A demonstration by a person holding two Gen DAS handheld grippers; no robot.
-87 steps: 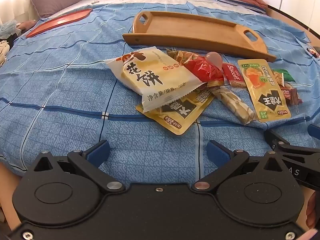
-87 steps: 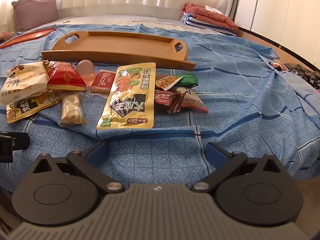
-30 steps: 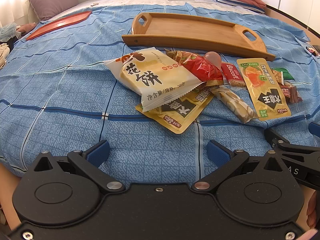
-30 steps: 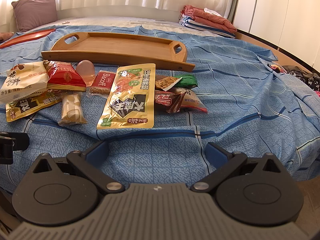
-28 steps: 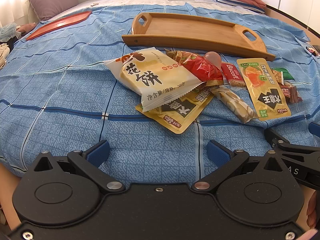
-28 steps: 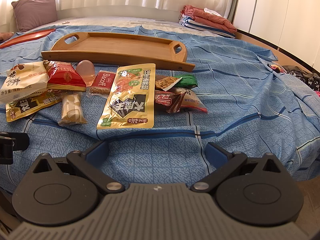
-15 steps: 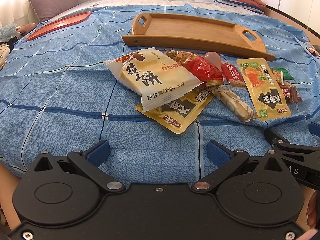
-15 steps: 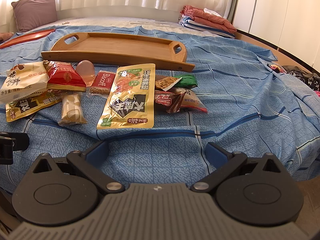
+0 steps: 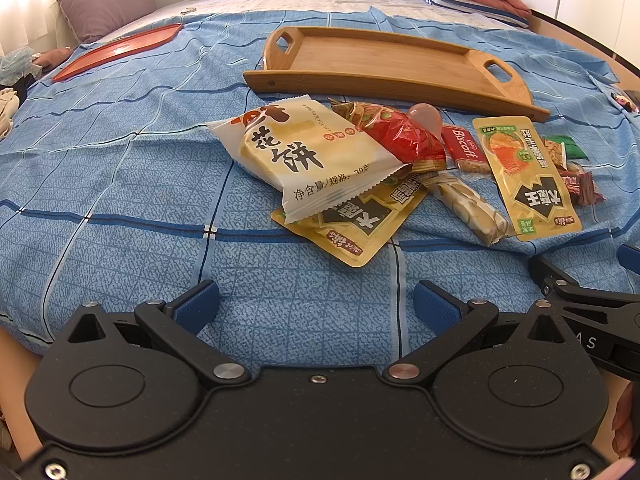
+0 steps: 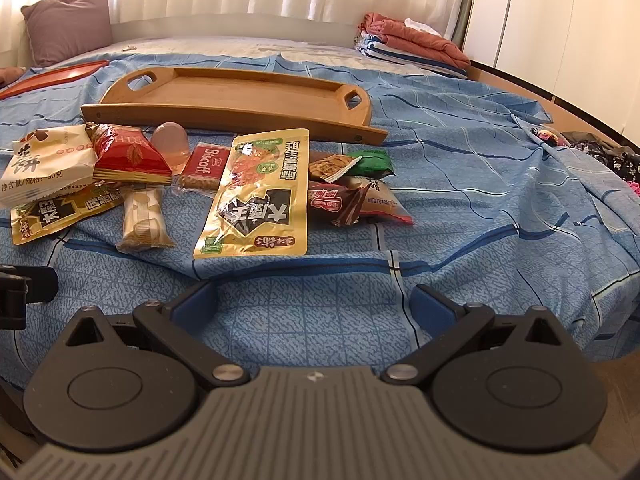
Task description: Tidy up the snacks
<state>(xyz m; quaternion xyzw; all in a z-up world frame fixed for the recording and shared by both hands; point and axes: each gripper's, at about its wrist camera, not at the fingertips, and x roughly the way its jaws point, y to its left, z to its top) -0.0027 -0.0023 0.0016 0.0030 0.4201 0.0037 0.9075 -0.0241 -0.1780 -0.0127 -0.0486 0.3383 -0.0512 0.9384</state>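
Several snack packets lie in a loose pile on a blue checked bedspread, in front of an empty wooden tray point(image 9: 384, 60) point(image 10: 240, 92). A white pastry pack point(image 9: 304, 160) point(image 10: 44, 164) overlaps a red bag point(image 9: 404, 136) point(image 10: 128, 156) and a yellow pouch point(image 9: 352, 224). A second yellow pouch point(image 9: 524, 176) point(image 10: 260, 196), a Biscoff biscuit point(image 10: 206, 166), a cracker stick point(image 10: 142, 220), a pink jelly cup point(image 10: 172, 140) and small brown and green packets point(image 10: 352, 188) lie beside them. My left gripper point(image 9: 316, 308) and right gripper point(image 10: 314, 300) are open and empty, near the bed's front edge, short of the pile.
A red tray point(image 9: 116, 50) lies at the far left of the bed. A purple pillow point(image 10: 68, 28) and folded blankets point(image 10: 412, 40) sit at the back. Clothes point(image 10: 600, 152) lie at the right edge. The right gripper's finger point(image 9: 576, 292) shows in the left wrist view.
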